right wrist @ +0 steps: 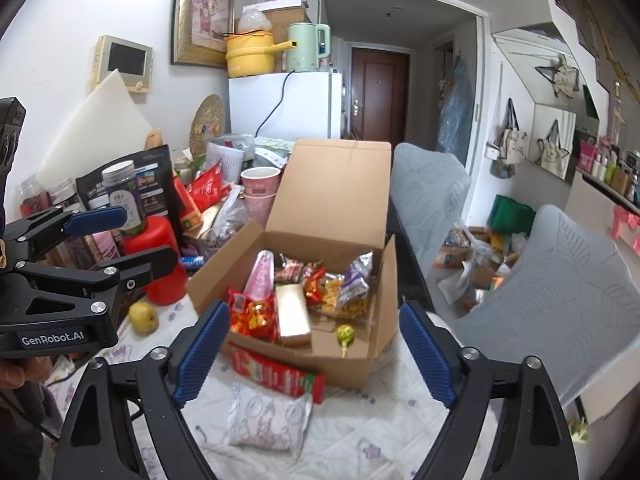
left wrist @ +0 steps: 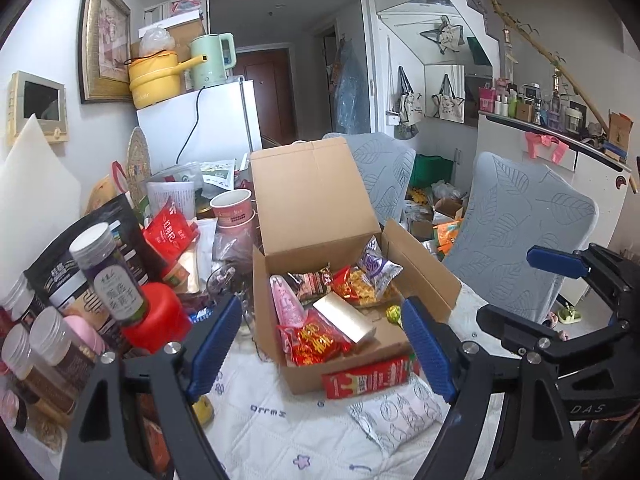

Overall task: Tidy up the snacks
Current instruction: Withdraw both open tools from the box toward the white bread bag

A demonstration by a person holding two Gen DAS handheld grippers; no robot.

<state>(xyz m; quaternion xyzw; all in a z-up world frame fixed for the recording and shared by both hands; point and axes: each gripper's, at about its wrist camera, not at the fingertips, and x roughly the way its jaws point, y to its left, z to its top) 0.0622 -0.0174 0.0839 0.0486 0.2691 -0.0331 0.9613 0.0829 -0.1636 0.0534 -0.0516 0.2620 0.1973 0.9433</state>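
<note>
Left gripper (left wrist: 320,340): jaws spread wide with nothing between the blue pads; it hangs above the near edge of the box, tilted down toward it, which reads as a hand free to fetch the next snack.

Right gripper (right wrist: 314,352): jaws also wide and empty, framing the front wall of the box; no pack touches either pad.

Cardboard box (left wrist: 424,264): stands open on the quilted tablecloth (left wrist: 264,432), lid flap propped upright at the back so the inside stays reachable from the front.

Snacks inside: a pink cone-shaped pack (left wrist: 287,304), a gold foil box (left wrist: 346,316), red-and-gold candy packs (left wrist: 316,342), a purple-and-silver bag (left wrist: 378,264) and a green lollipop (left wrist: 394,314) lie loosely together, likely dropped in rather than lined up.

Snacks still outside: a long red carton (right wrist: 276,372) leans against the front wall of the box, and a white printed pouch (right wrist: 268,420) lies just before it, closest to both grippers, so these look like the next picks.

Left-side clutter: lidded jars (left wrist: 110,276), a red container (left wrist: 158,316) and dark pouches crowd beside the box; a reach there risks toppling the tall jar.

Progress: judged partway, with the box half filled.
</note>
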